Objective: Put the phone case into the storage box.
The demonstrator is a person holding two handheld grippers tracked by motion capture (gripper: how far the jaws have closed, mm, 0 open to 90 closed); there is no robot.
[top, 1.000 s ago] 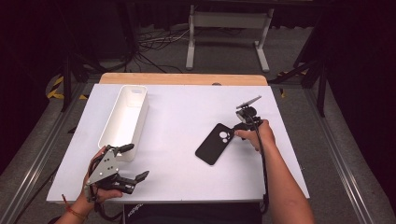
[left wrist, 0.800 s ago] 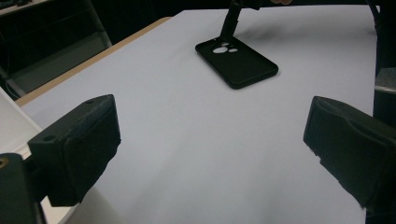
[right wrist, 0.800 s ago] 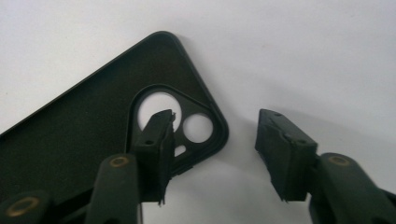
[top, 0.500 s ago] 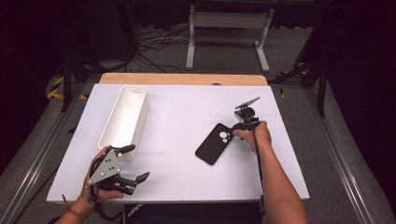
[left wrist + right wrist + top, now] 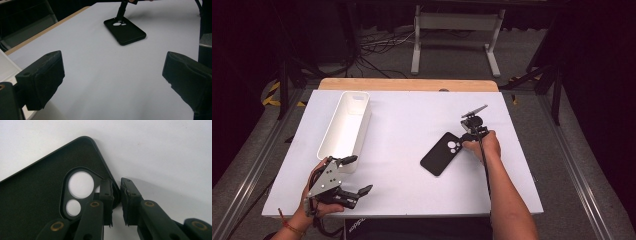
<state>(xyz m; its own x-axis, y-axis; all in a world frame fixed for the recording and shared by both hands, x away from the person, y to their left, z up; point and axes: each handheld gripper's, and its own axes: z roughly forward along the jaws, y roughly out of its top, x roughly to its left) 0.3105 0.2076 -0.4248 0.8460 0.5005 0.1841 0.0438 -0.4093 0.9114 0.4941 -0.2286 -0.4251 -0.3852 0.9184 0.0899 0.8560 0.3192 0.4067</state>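
The right gripper (image 5: 116, 202) straddles the camera-cutout edge of the black phone case (image 5: 445, 153), jaws nearly closed on that rim, the case lying diagonally right of table centre, well apart from the spread, empty left gripper (image 5: 351, 174).

On the table (image 5: 412, 125) we find the bin (image 5: 346, 125) at the left, running front to back, and the phone case (image 5: 445, 153) lying flat to its right, past the middle. Our left gripper (image 5: 354, 175) sits just before the bin's near end; our right gripper (image 5: 116, 197) straddles the case's edge (beside its cut-out corner).
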